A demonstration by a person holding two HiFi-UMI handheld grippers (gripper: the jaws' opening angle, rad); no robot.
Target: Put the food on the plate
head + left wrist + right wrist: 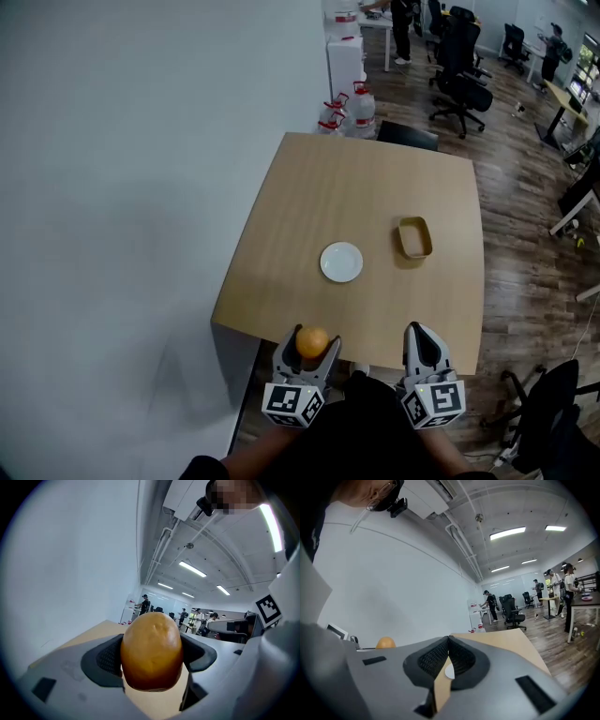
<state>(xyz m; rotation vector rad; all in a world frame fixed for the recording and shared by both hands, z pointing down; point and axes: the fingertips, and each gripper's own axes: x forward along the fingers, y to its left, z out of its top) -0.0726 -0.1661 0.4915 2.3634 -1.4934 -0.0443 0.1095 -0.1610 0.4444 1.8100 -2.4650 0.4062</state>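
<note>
Orange, smooth food (151,651) (egg-shaped) in left tool (152,658).

In the right gripper view the plate (449,671) is a mere sliver between the jaws, and the orange (386,642) shows only its top above the right gripper (448,638). In the head view the tray (402,239) is too small to tell what it holds.

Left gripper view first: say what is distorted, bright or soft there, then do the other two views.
Left gripper view: fisheye bends the ceiling pipes, the corners go dark, and the orange food is in focus. Right gripper view: same curving, and the ceiling lights are blown out. Head view: milder bend, with a faint shadow on the wall beside the table.
</note>
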